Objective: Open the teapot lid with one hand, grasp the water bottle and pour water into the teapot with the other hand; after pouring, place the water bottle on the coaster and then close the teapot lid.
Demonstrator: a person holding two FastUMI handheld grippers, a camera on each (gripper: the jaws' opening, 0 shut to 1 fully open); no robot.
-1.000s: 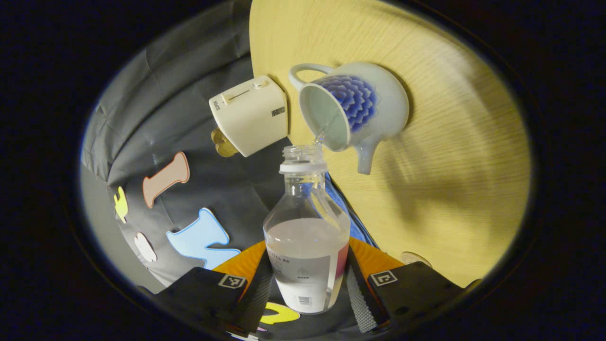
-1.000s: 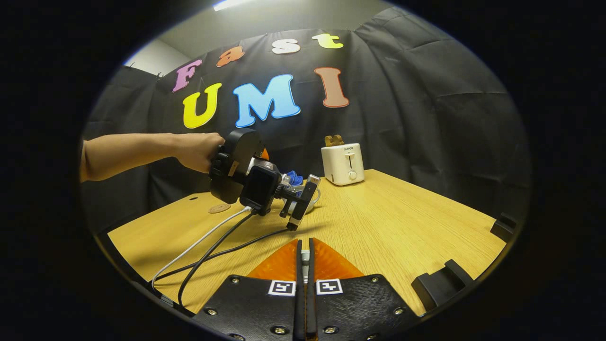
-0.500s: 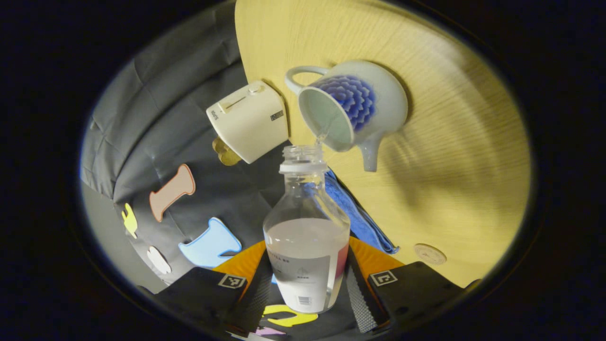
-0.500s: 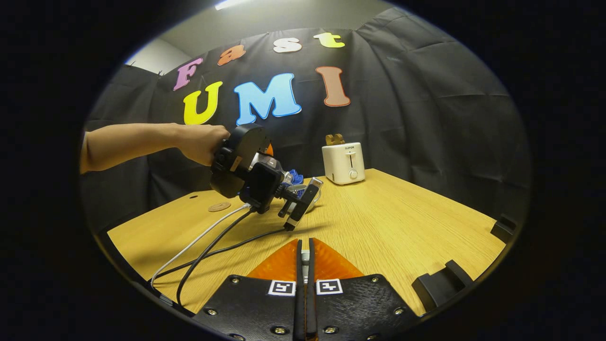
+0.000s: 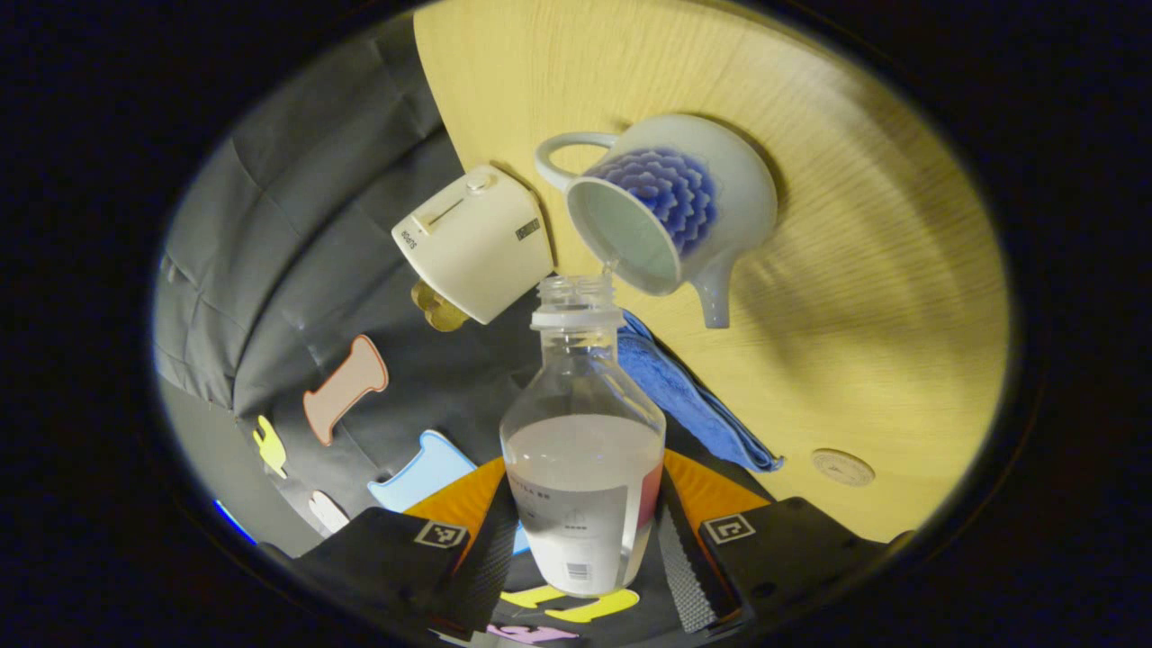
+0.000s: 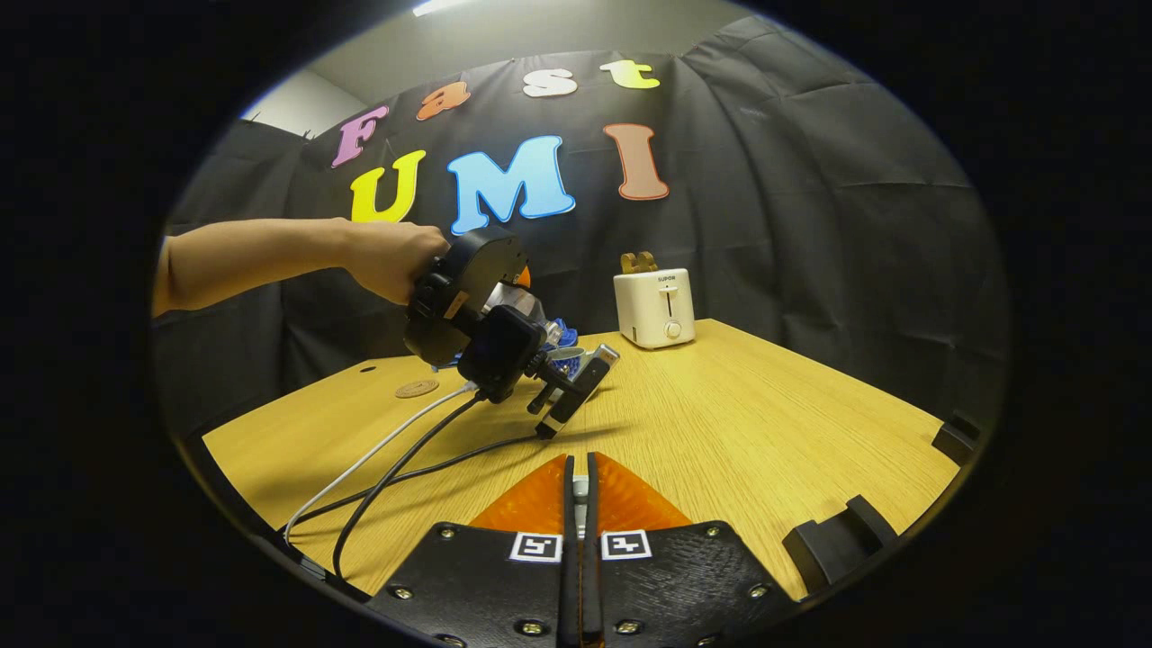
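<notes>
Clear water bottle point(image 5: 583, 450), pinched between the left hand-held gripper's point(image 5: 585, 531) fingers, tilts its mouth at the open teapot point(image 5: 670, 211) on the tabletop point(image 5: 882, 270); extended forearm point(image 6: 261, 261). Right hand-held gripper point(image 6: 580, 504) pressed together.

I see a white toaster point(image 6: 654, 307) w/ toast at back of the wood surface point(image 6: 765, 423), blue cloth point(image 5: 688, 400) nearby, cables point(image 6: 387, 477) trailing.

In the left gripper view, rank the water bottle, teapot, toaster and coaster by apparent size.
1. water bottle, inflated by nearness, held in the left tongs
2. teapot
3. toaster, close to the teapot
4. coaster
</notes>
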